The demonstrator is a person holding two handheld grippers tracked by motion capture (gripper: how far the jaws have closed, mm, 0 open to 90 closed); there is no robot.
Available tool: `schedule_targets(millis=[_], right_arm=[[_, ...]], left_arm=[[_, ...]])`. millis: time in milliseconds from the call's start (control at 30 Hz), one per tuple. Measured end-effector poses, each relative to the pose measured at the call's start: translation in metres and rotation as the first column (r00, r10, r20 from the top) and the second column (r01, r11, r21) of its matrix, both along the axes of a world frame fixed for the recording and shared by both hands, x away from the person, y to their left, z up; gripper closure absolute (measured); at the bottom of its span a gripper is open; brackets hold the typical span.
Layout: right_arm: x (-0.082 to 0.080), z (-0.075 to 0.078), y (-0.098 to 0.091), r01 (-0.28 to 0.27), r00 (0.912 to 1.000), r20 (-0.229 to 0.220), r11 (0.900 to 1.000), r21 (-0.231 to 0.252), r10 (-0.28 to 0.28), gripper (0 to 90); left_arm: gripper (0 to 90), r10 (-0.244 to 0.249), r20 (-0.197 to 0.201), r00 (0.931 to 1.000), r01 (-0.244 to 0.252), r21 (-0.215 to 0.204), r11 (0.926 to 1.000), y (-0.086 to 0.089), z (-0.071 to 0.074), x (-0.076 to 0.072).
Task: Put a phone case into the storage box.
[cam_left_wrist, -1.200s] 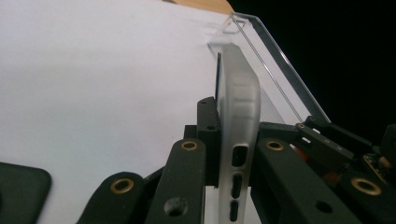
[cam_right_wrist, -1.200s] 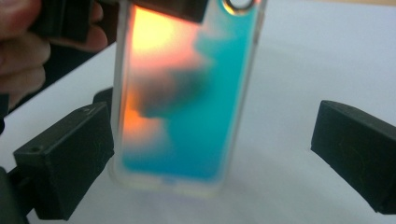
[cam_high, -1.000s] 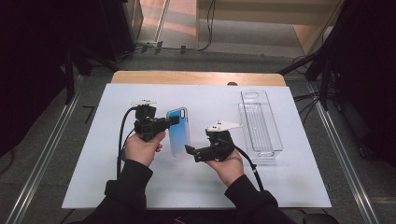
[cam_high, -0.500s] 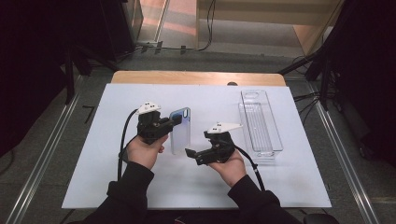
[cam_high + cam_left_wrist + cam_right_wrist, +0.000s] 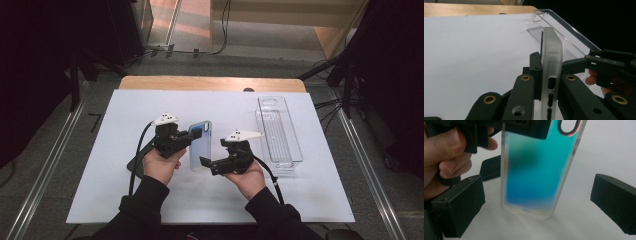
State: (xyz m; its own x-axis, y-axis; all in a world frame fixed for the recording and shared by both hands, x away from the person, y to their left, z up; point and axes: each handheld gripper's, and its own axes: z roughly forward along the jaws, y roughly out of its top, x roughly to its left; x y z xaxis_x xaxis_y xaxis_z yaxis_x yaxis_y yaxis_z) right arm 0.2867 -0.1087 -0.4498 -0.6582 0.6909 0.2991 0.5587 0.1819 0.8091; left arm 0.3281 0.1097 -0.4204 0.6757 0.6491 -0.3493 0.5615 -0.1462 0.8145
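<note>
High view looks down from above; both gripper views sit close, sharing the phone case (image 5: 201, 145).

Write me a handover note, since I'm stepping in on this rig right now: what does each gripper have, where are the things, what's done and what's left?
Left gripper: shut on the phone case, gripping it near its camera-cutout end; the case's lower edge sits at the white mat.
Right gripper: open, jaws standing either side of the case's lower end, not touching it.
Clear tray: on the mat to the right, nothing in it that I can see.
Dark flat object: lies on the mat by the left hand, partly hidden.
Done: case picked up.
Left: probably close the right gripper on the case; where it goes next is unclear.
</note>
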Motion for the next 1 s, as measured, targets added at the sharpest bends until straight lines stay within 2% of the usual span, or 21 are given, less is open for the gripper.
schedule_targets(millis=[267,433,800,833,933,1000], right_arm=[[0.002,0.006,0.006,0.057,0.9982,-0.016,0.9983,0.007,-0.057,0.0],[0.005,0.006,0.009,0.086,0.9961,-0.023,0.9962,0.015,-0.086,0.0],[0.008,0.008,0.015,0.103,0.9943,-0.029,0.9944,0.024,-0.103,0.0],[0.008,0.008,0.015,0.105,0.9941,-0.03,0.9942,0.026,-0.104,1.2],[0.006,0.008,0.015,0.086,0.9957,-0.036,0.995,0.05,-0.085,12.4],[0.005,0.009,0.014,0.08,0.9964,-0.033,0.9948,0.062,-0.078,14.3]], left_arm=[[86.1,-0.019,-0.005,0.9998,0.019,-0.005,0.9998,-0.008,0.001,-0.006],[86.1,-0.027,-0.012,0.9996,0.026,-0.028,0.9993,-0.009,0.004,-0.01],[86.0,-0.037,-0.008,0.9993,0.037,-0.02,0.9991,-0.016,0.007,-0.017],[86.0,-0.038,-0.006,0.9993,0.038,-0.018,0.9991,-0.016,0.007,-0.017],[85.8,-0.037,-0.003,0.9993,0.037,-0.017,0.9992,-0.017,0.008,-0.019],[85.7,-0.04,-0.007,0.9992,0.04,-0.023,0.9989,-0.017,0.008,-0.018]])
